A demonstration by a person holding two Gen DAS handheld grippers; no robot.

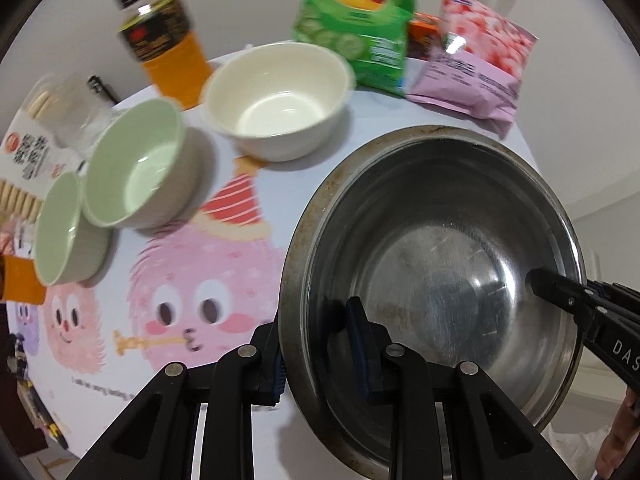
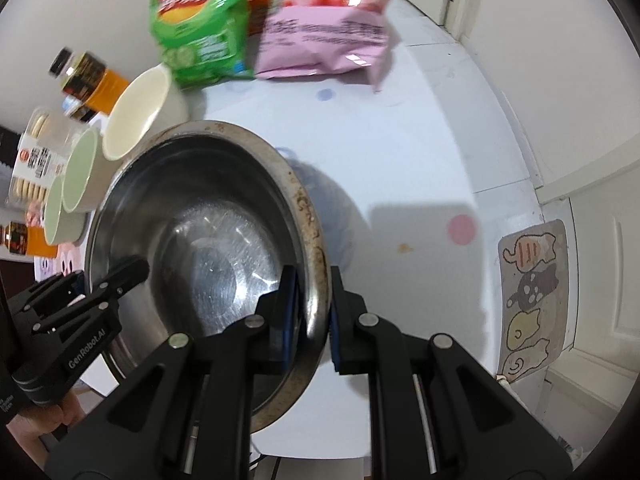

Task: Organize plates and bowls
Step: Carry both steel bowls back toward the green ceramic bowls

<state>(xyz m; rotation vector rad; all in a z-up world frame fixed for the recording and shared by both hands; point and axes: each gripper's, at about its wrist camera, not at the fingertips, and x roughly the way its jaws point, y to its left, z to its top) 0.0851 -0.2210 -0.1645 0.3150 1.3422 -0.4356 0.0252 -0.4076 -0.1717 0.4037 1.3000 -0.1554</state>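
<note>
On opposite rims, both tools (left, right) pinch steel bowl.

Both fisheye views are showing bright, even indoor light from overhead. Straight edges are bowing near the circular frame, and black vignetting is filling the corners. Motion blur is smearing the chip bag, the drink bottle and the cream bowl. Glare streaks are glinting inside the steel basin. In the right wrist view, the basin is casting a soft shadow on the white tabletop.
</note>
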